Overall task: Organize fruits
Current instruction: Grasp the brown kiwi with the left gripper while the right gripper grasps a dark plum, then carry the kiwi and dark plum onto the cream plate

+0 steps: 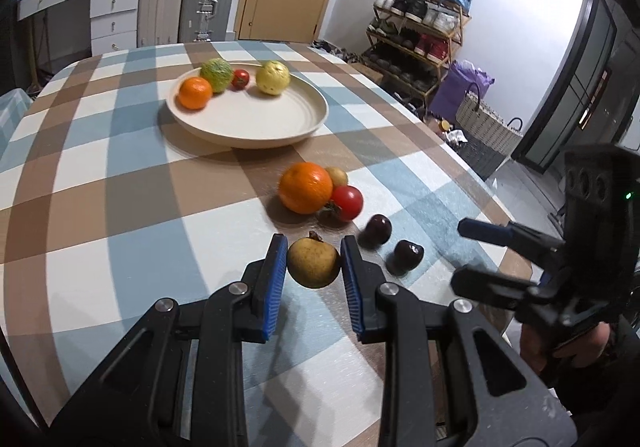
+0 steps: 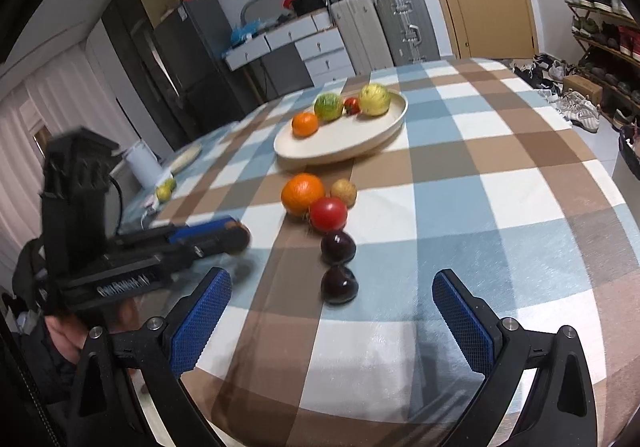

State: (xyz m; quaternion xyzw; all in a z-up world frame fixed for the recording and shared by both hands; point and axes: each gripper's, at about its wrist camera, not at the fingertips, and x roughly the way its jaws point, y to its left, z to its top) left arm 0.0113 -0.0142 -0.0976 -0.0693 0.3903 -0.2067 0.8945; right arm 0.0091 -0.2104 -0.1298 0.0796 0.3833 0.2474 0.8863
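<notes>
At the lower centre of the left wrist view, the left gripper [image 1: 314, 265] has its blue fingers [image 1: 273, 279] clamped on a small yellow-brown fruit [image 1: 314, 264], stem end up, seemingly just off the checked tabletop [image 1: 100, 207]. The move ahead likely turns on the cream plate [image 1: 248, 125], which lies toward the upper centre of that view, past the orange [image 1: 305, 187] and red tomato [image 1: 348, 202] directly in between. In its own view, the right gripper [image 2: 332, 321] has its fingers wide apart and empty, the nearer dark plum [image 2: 339, 284] just beyond them.
</notes>
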